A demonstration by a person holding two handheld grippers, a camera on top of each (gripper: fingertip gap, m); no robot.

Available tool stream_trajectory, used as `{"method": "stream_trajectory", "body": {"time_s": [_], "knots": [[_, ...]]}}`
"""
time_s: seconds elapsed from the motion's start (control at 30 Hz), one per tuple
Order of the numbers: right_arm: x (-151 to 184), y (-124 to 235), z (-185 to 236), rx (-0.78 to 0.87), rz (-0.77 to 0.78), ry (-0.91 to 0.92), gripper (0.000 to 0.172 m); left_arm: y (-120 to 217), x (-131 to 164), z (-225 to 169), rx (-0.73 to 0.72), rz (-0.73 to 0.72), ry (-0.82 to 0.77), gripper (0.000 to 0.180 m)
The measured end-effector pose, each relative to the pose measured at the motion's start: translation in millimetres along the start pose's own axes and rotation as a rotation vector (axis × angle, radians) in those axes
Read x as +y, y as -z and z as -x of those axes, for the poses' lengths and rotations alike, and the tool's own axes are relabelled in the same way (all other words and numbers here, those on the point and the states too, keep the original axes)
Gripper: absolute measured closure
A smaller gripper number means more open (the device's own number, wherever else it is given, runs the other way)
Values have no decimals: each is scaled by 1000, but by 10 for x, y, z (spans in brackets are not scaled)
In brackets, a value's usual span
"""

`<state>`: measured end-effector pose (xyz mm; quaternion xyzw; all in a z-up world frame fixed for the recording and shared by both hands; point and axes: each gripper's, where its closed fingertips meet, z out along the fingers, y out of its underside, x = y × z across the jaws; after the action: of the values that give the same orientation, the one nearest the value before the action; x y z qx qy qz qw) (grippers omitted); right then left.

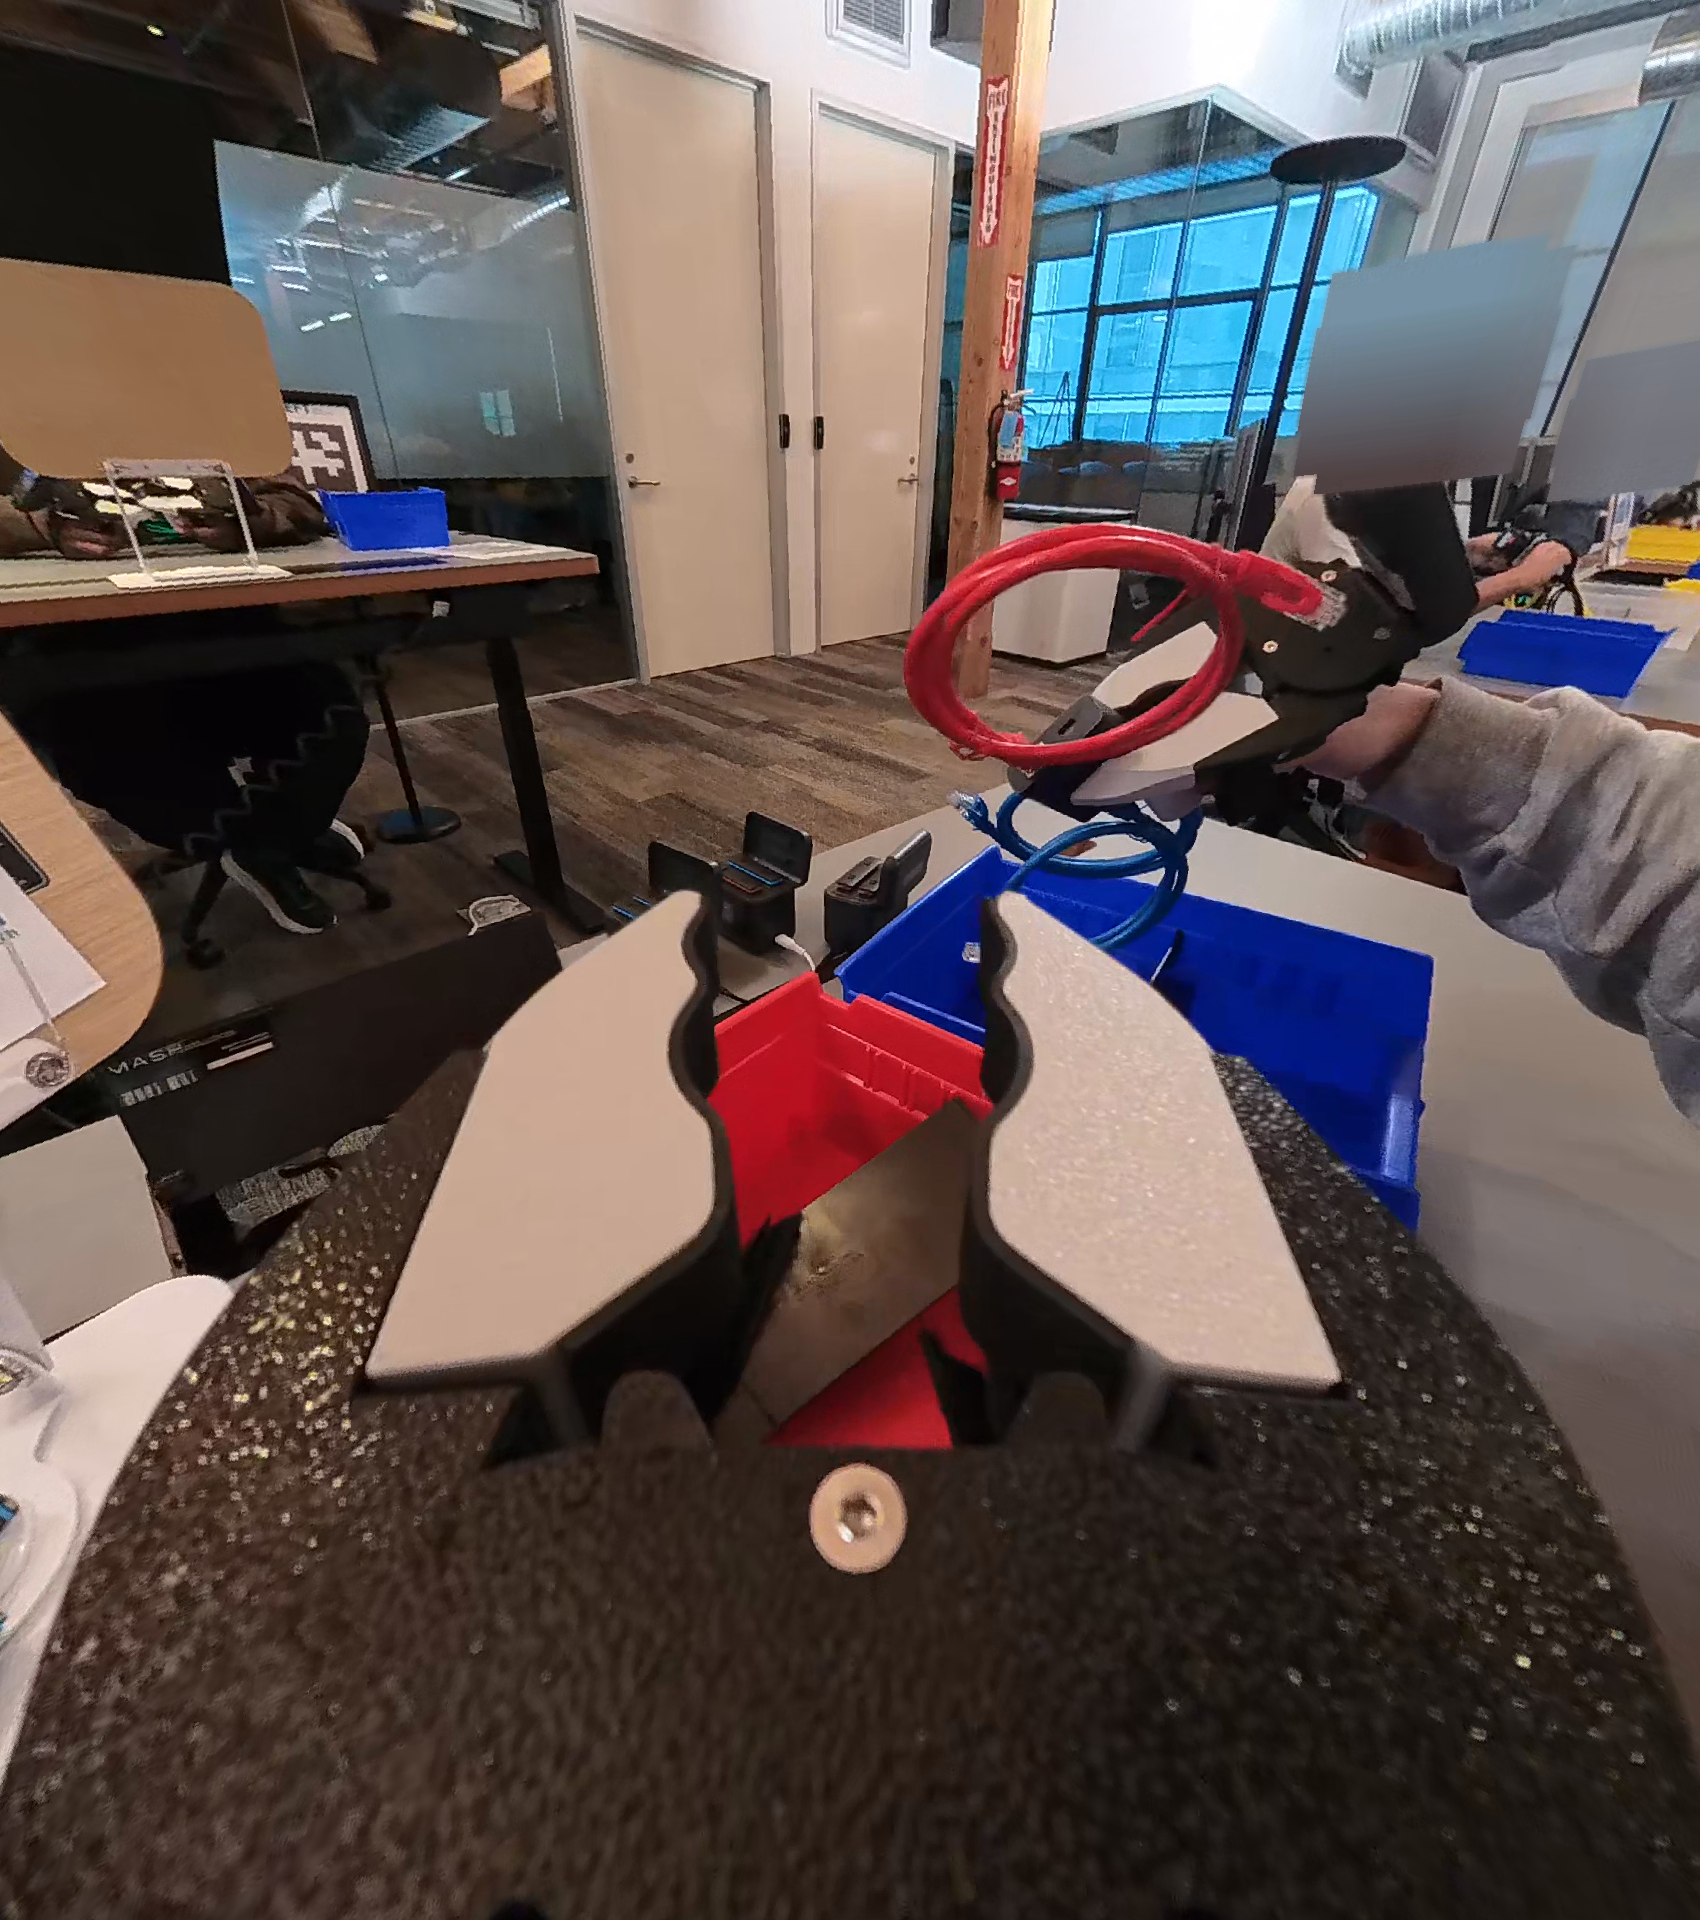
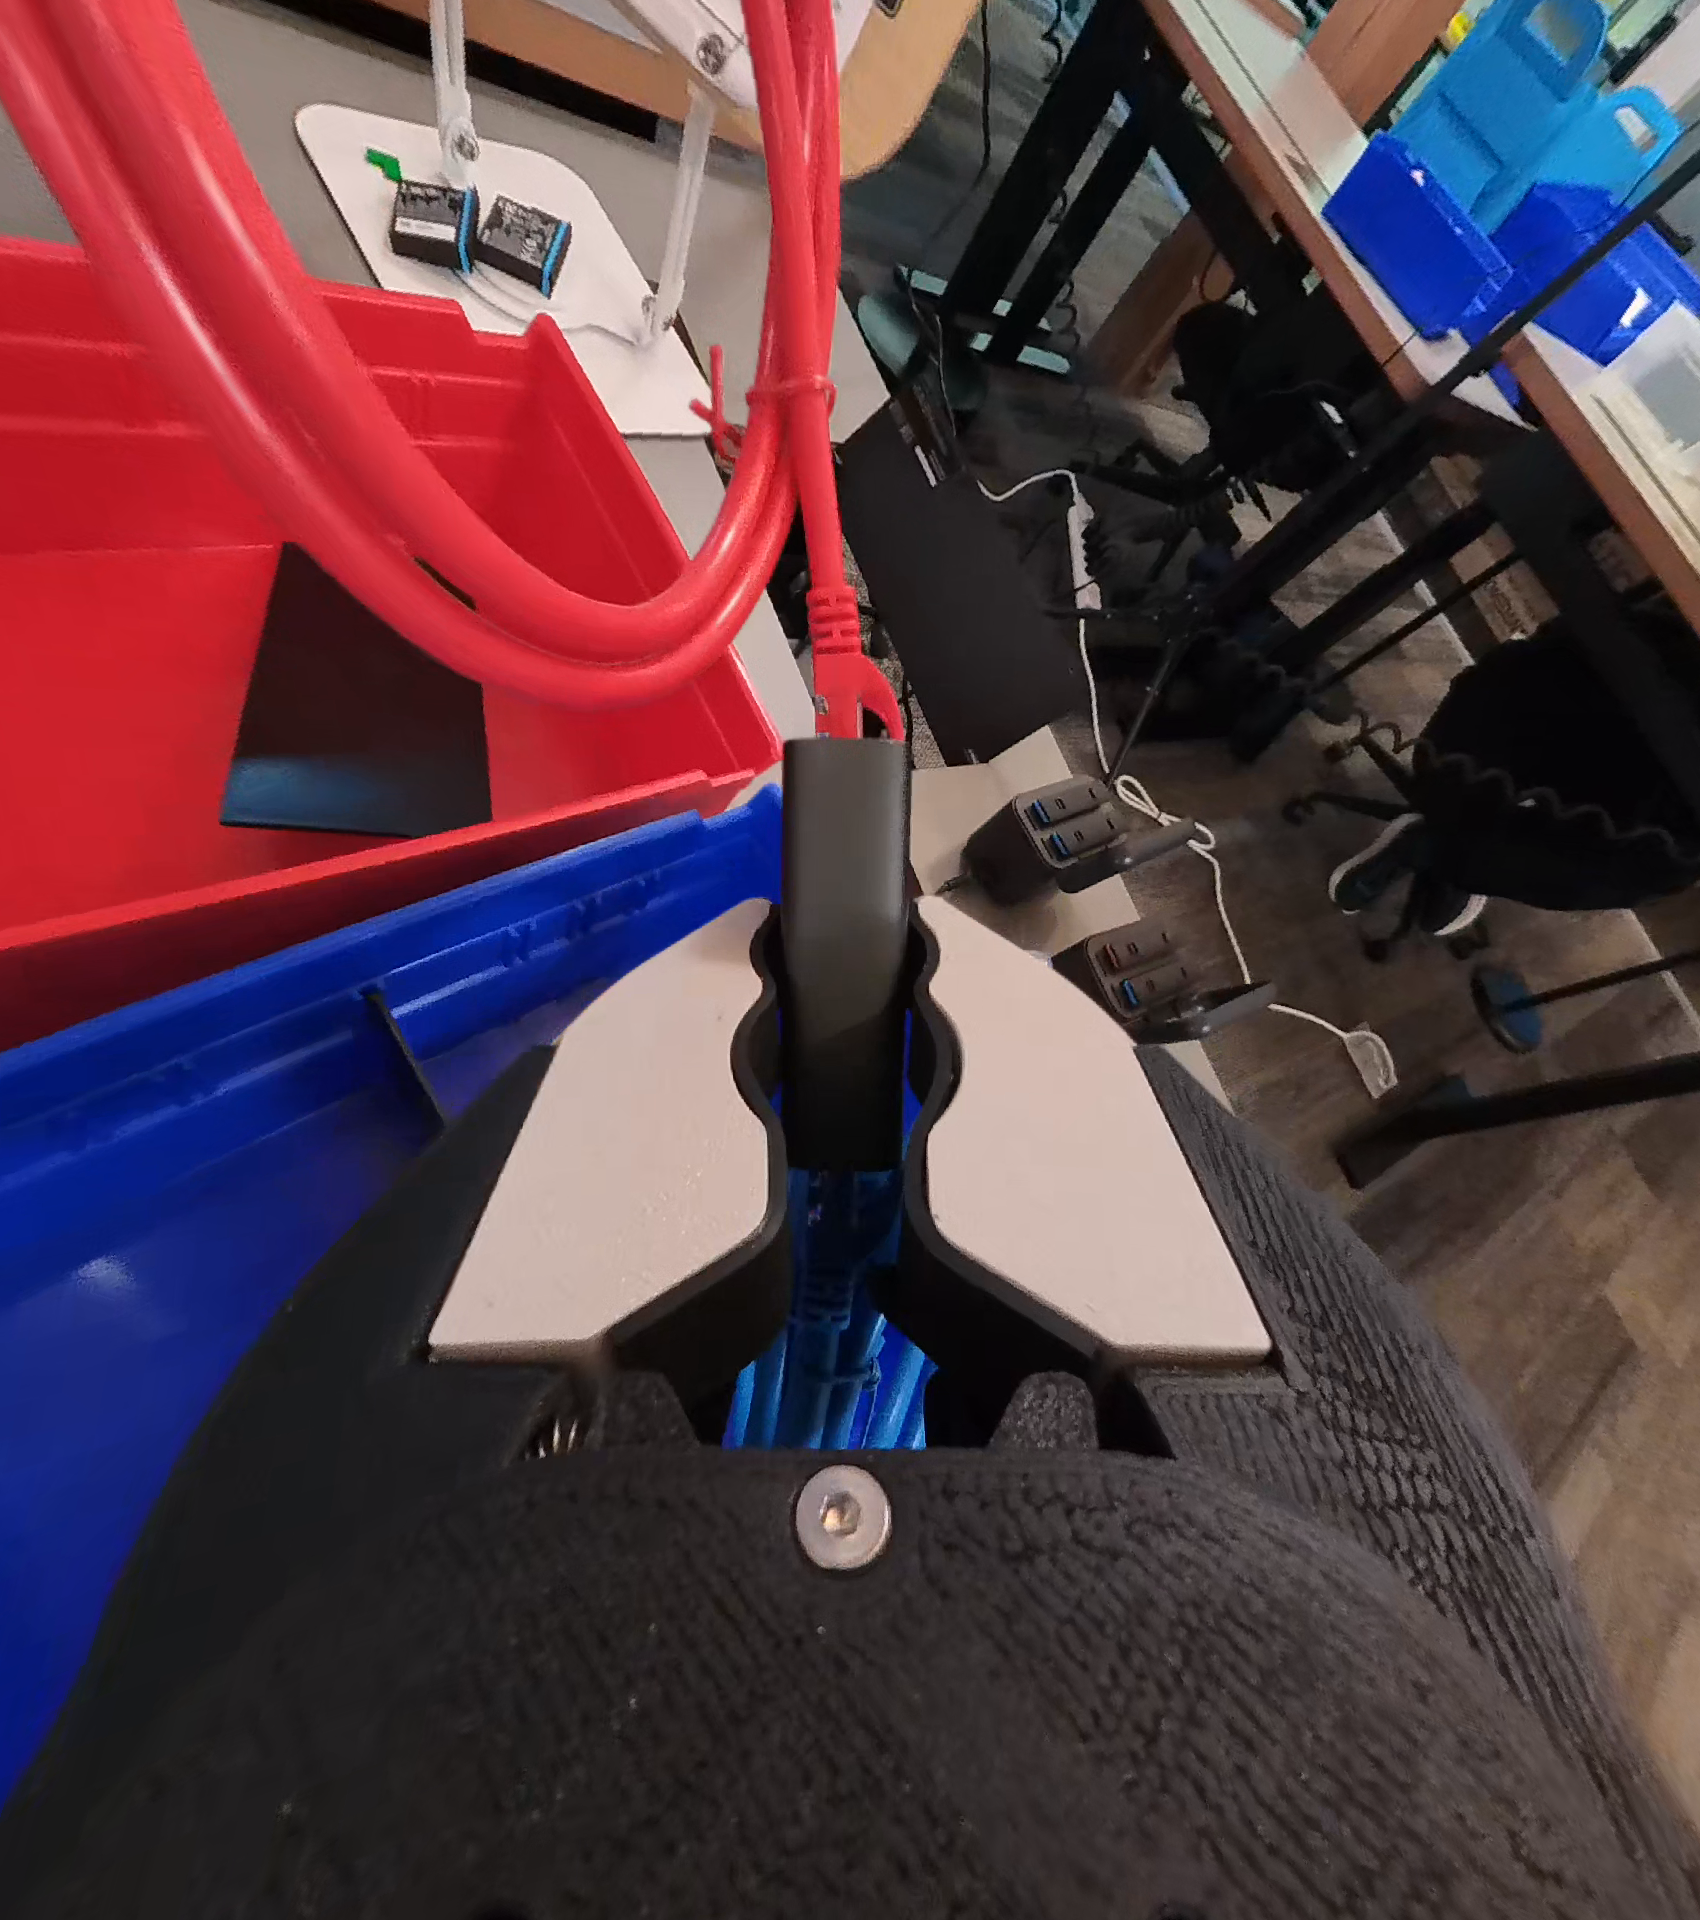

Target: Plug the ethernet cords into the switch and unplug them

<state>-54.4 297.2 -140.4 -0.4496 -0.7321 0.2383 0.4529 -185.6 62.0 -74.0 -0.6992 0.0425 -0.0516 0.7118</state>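
A: What do we see of materials and shapes?

B: Our left gripper (image 1: 841, 997) has grey, grainy finger plates with wavy black rubber edges on a speckled black body. Its claw stands apart, with nothing between the fingers. Our right gripper (image 2: 844, 997) has the same shape, and its claw is clamped on the switch (image 2: 844, 935), a smooth dark box with rounded edges; both pads press on its sides.

A: And the cords?

B: The red ethernet cord (image 2: 472, 582) is a glossy round cable tied into a coil. It is plugged into the far end of the switch. The blue ethernet cord (image 1: 1106, 842), also coiled, hangs under the switch, above the blue bin (image 1: 1324, 997).

A: What is in the containers?

B: The red bin (image 1: 825, 1070) is of ribbed hard plastic and holds a flat dark sheet (image 2: 358, 707). It touches the blue bin, on our grey table (image 1: 1552, 1299). In the blue bin we see only a thin black divider (image 2: 404, 1049); the rest we cannot tell.
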Motion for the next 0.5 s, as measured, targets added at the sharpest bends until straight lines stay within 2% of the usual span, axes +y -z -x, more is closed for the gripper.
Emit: {"method": "stream_trajectory", "body": {"time_s": [0.5], "knots": [[46,46,-23,17,-14,-30,151,-156,84,-194,38,60,-48,132]]}}
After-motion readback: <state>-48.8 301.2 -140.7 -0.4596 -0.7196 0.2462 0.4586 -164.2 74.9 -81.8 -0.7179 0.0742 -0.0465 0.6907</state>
